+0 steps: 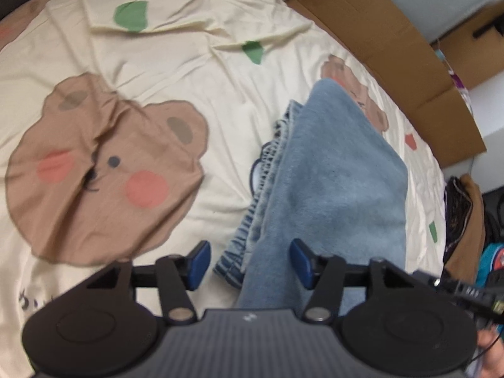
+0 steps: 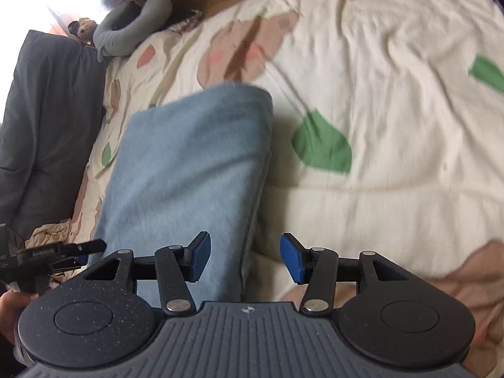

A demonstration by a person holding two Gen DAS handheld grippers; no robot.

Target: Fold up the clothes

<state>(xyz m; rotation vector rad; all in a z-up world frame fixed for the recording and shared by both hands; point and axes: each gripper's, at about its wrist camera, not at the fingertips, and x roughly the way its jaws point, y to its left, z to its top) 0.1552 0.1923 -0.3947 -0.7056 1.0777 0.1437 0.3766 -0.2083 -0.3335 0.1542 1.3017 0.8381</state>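
Note:
A folded pair of light blue jeans [image 1: 330,182] lies on a cream bedspread [image 1: 195,63] printed with bears and coloured patches. Its elastic waistband shows along the left edge. My left gripper [image 1: 250,260] is open just above the near end of the jeans, the cloth between its blue pads [image 1: 200,260], not gripped. In the right wrist view the jeans [image 2: 186,163] stretch away from my right gripper [image 2: 245,258], which is open over their near right edge. The bedspread [image 2: 378,94] spreads to the right.
A flattened cardboard box [image 1: 393,41] lines the bed's far right edge, with bags and clutter [image 1: 466,214] beyond. In the right wrist view a dark grey cushion [image 2: 44,119] and a grey neck pillow [image 2: 132,28] lie left of the bed.

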